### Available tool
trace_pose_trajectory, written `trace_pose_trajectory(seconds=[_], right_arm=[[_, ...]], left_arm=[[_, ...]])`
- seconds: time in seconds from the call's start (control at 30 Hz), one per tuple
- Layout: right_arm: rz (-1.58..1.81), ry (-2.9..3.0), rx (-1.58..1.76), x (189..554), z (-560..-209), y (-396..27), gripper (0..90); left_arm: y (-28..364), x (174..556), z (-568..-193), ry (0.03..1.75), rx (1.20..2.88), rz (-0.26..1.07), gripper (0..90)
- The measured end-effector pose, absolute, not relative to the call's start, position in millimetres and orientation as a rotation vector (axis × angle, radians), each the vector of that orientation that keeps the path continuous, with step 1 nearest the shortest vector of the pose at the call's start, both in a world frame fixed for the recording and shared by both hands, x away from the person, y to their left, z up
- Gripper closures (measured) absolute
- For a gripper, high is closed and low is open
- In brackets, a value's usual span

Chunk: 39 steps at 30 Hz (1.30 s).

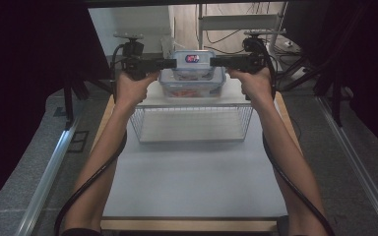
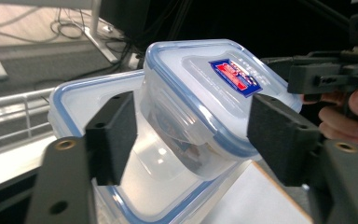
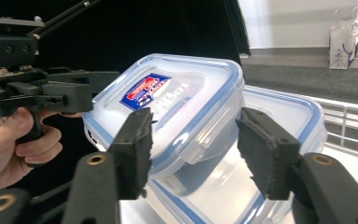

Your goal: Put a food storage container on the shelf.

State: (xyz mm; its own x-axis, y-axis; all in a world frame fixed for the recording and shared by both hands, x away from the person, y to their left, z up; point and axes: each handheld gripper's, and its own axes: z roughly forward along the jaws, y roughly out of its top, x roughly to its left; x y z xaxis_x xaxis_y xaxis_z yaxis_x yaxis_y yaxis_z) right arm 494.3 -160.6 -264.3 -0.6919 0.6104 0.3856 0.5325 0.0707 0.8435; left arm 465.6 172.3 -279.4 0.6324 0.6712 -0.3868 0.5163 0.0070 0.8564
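Small lidded container (image 1: 193, 61) stacked on larger container (image 1: 192, 86), between both grippers.
Left gripper (image 1: 170, 63) and right gripper (image 1: 215, 61) flank it from opposite sides, jaws released, pads (image 2: 116, 130) just beside its walls, not pressing. Wire basket (image 1: 192, 123) sits nearer the person, on the table (image 1: 192, 182).

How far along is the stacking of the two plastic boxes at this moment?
Done, it seems: the small box already sits on the large box, beyond the wire basket. In hand: the left gripper and right gripper flank the small box, jaws apart, pads off its walls. Left: probably drawing both grippers back; the small box looks tilted, so it may need straightening.
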Motion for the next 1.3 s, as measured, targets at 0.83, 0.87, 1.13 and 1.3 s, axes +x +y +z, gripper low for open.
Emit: trace_pose_trajectory(seconds=[0.83, 0.87, 1.13, 1.3], right_arm=[[1.575, 2.29, 0.98, 457.6, -278.7, -166.1, 16.0], [1.572, 2.291, 0.974, 456.1, -279.7, -166.2, 15.7], [1.556, 2.308, 0.935, 442.1, -286.8, -166.2, 14.4], [1.557, 2.318, 0.918, 433.1, -291.3, -165.0, 14.2]], left_arm=[[166.5, 405.7, -288.6, 0.809, 1.807, 0.311, 6.2], [166.2, 403.5, -289.8, 0.806, 1.805, 0.312, 6.0], [163.3, 383.3, -305.1, 0.781, 1.859, 0.336, 5.0], [162.6, 374.6, -316.8, 0.78, 1.857, 0.327, 4.7]])
